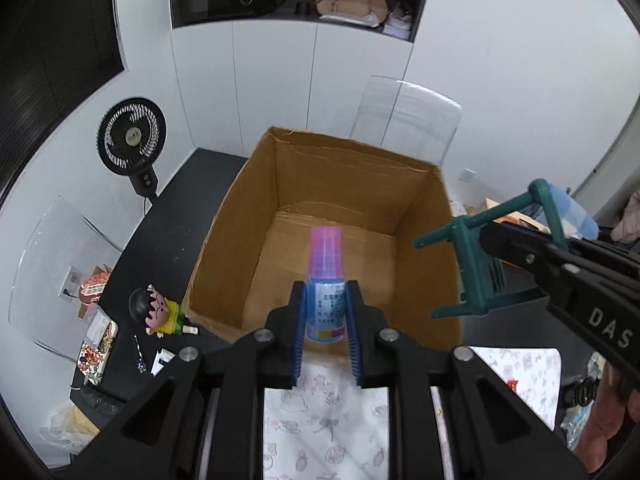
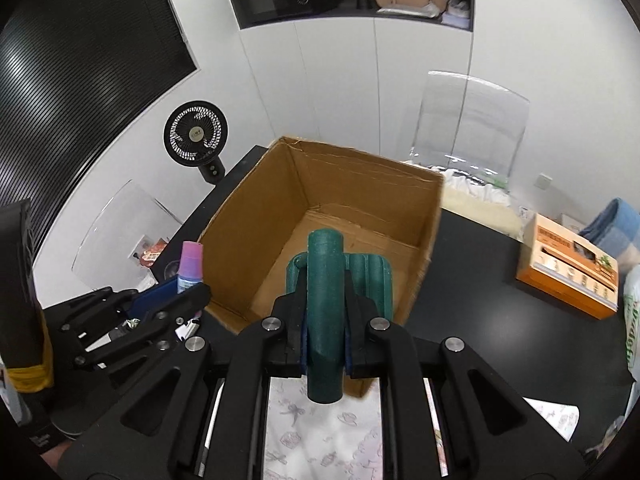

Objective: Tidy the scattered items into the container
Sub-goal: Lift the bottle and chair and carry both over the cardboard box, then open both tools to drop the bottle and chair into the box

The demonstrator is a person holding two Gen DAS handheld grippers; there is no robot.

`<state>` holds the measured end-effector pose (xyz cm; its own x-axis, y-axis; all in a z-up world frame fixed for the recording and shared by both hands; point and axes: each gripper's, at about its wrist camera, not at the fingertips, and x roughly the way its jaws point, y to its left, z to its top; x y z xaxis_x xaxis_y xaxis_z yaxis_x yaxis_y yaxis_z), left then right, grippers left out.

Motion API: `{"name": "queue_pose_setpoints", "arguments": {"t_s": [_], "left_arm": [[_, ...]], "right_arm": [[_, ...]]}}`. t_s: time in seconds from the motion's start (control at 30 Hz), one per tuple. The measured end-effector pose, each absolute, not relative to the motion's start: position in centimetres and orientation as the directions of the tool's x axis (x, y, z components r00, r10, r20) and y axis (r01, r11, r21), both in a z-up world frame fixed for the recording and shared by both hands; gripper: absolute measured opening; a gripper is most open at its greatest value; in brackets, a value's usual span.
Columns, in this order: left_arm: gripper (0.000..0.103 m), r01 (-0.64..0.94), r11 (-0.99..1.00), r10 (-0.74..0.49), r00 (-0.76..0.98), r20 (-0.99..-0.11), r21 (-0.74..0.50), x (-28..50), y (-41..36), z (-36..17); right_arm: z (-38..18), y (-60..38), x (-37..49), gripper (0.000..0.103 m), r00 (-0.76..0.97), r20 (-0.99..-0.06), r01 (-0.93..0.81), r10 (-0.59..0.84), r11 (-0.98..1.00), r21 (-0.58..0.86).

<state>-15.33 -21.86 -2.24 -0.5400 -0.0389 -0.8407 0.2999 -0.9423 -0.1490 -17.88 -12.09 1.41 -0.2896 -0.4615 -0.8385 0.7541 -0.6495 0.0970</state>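
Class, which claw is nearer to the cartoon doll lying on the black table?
Left. The left claw, gripping the bottle, is just right of the doll; the right claw lies beyond the box.

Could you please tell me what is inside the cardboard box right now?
The cardboard box shows only bare floor; the bottle and green stool cover its near part.
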Motion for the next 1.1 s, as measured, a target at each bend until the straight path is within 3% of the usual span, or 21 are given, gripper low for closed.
{"name": "queue_pose_setpoints", "arguments": {"t_s": [0.5,0.57,0.63,0.67,0.7,0.73,0.77,0.9,1.1], "left_arm": [[0.019,0.326,-0.928,0.015,-0.453,-0.891,-0.181,-19.3,-24.3,-7.7],[0.024,0.327,-0.927,0.018,-0.451,-0.892,-0.184,-19.3,-24.3,-8.0],[0.052,0.328,-0.926,0.021,-0.449,-0.893,-0.186,-19.3,-24.4,-8.2],[0.060,0.332,-0.927,0.003,-0.459,-0.889,-0.174,-19.1,-24.4,-8.1],[0.077,0.337,-0.928,-0.018,-0.469,-0.883,-0.160,-18.9,-24.3,-7.9],[0.094,0.335,-0.930,-0.029,-0.473,-0.881,-0.150,-18.8,-24.2,-7.7],[0.101,0.333,-0.933,-0.038,-0.476,-0.879,-0.140,-18.7,-24.2,-7.6],[0.103,0.329,-0.936,-0.050,-0.473,-0.880,-0.123,-18.3,-23.7,-6.9],[0.103,0.323,-0.938,-0.050,-0.483,-0.874,-0.125,-17.4,-22.9,-5.9]], "right_arm": [[-4.3,-15.3,-22.0,0.014,-0.201,-0.889,0.731,-0.411,-0.667,0.143],[-4.4,-15.2,-22.1,0.016,-0.202,-0.889,0.727,-0.411,-0.671,0.145],[-4.3,-15.0,-22.1,0.031,-0.210,-0.885,0.725,-0.415,-0.674,0.143],[-4.2,-14.9,-22.0,0.046,-0.217,-0.881,0.724,-0.419,-0.675,0.143],[-4.0,-14.7,-22.0,0.061,-0.228,-0.875,0.722,-0.428,-0.677,0.143],[-3.7,-14.5,-21.9,0.068,-0.240,-0.868,0.720,-0.435,-0.679,0.141],[-3.5,-14.3,-21.8,0.080,-0.252,-0.862,0.717,-0.440,-0.683,0.139],[-2.6,-13.3,-21.5,0.103,-0.282,-0.843,0.705,-0.459,-0.695,0.143],[-1.7,-11.8,-21.1,0.103,-0.278,-0.844,0.696,-0.460,-0.702,0.153]]}}
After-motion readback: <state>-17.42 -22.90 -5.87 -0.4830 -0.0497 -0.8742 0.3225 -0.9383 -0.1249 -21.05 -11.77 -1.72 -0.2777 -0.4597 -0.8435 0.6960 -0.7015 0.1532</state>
